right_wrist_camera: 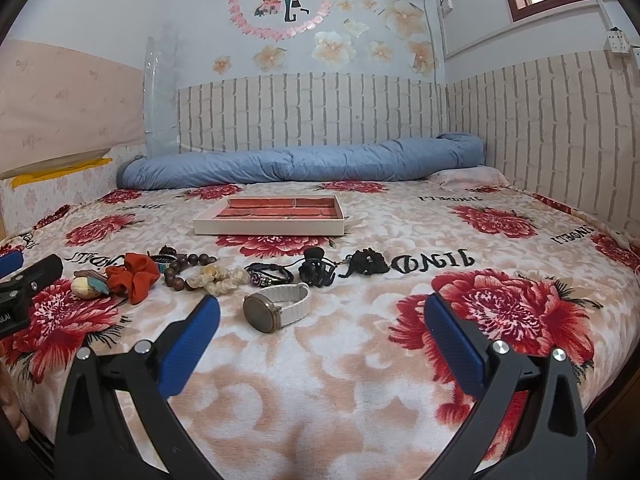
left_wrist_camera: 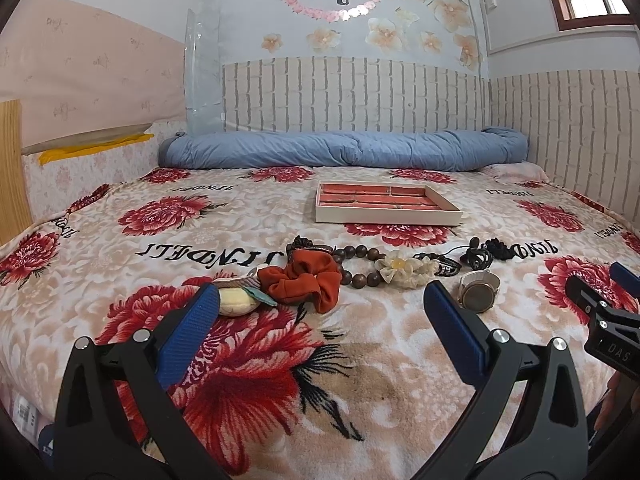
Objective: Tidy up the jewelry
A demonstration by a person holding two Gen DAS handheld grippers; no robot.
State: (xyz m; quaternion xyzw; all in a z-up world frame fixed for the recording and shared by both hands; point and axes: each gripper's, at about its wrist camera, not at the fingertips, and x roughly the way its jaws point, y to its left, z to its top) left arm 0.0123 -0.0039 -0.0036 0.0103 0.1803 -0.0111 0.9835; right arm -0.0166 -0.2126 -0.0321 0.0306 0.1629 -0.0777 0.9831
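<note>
A row of accessories lies across the flowered blanket: a plush clip [left_wrist_camera: 236, 300], a rust-red scrunchie [left_wrist_camera: 308, 280], a wooden bead bracelet [left_wrist_camera: 356, 268], a cream fabric flower [left_wrist_camera: 404, 268], a leather bracelet [right_wrist_camera: 266, 274], a black claw clip [right_wrist_camera: 318, 270] and a white-strap watch [right_wrist_camera: 276, 306]. Behind them sits a white jewelry tray [left_wrist_camera: 384, 216] with red compartments. My left gripper [left_wrist_camera: 320, 308] is open and empty, just short of the scrunchie. My right gripper [right_wrist_camera: 322, 316] is open and empty, with the watch just beyond its left finger.
A rolled blue quilt [left_wrist_camera: 340, 150] lies along the far wall behind the tray. The bed's right edge meets a brick-pattern wall [right_wrist_camera: 560, 140]. The right gripper's body shows at the right edge of the left wrist view [left_wrist_camera: 600, 308].
</note>
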